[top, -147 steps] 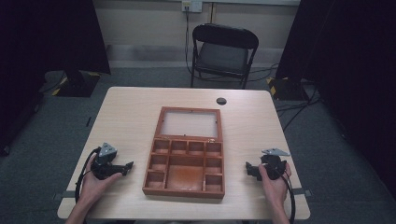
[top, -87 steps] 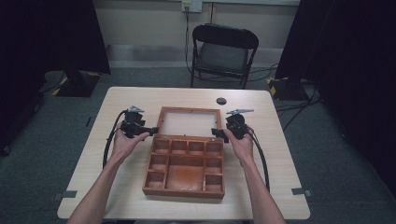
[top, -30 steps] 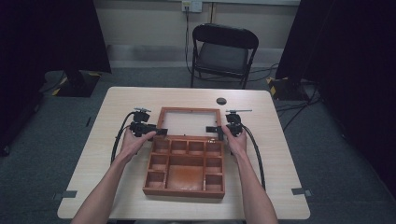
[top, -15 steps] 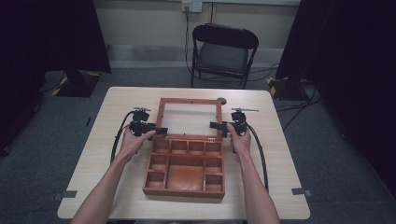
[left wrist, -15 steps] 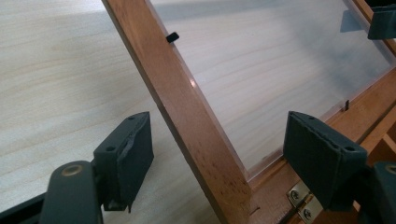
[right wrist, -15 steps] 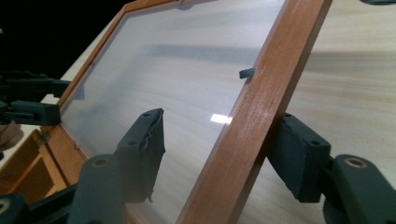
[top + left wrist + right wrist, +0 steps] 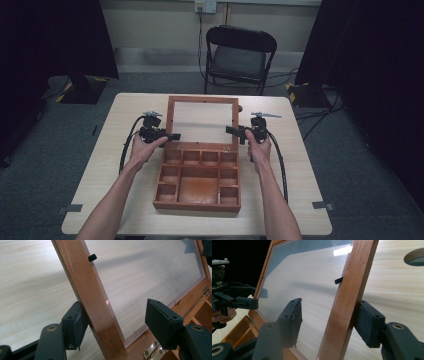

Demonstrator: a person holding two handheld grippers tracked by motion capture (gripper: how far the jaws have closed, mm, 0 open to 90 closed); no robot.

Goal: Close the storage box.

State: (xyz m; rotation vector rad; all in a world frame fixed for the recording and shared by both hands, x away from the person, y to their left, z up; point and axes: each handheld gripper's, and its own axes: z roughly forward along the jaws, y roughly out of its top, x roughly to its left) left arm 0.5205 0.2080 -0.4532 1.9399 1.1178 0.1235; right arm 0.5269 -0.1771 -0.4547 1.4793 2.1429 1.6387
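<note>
— What do you count on the tabletop (image 7: 100, 165) right now?

— One wooden box (image 7: 198, 179), one glazed lid (image 7: 202, 121) hinged to its far edge, and one small dark round thing (image 7: 240, 107) near the far edge, mostly hidden behind the lid's right corner; I can't tell what it is. Beyond the table I see one black folding chair (image 7: 239, 55). I have two grippers out: the left gripper (image 7: 170, 136) and the right gripper (image 7: 231, 131).

— Where does the box sit?

— Midway between the left and right edges, its front wall close to the near edge. I count ten compartments, though the high view is coarse, so the tally may be off: four small ones along the hinge side, a large one in the middle, and three small ones down either flank.

— And its look?

— Reddish-brown wood, with a clear pane set in the lid's frame. The lid stands raised and tilted. In my left gripper view I see one brass hinge (image 7: 153, 350) and one small black clip (image 7: 92, 257) holding the pane.

— The tongs?

— Both spread wide and straddling the lid's side rails. On the left gripper, the outer pad (image 7: 77, 325) touches the left rail; the other pad hangs apart over the pane. On the right gripper, the outer pad (image 7: 369, 322) presses the right rail, the inner one stands off the glass. Neither clamps anything.
</note>
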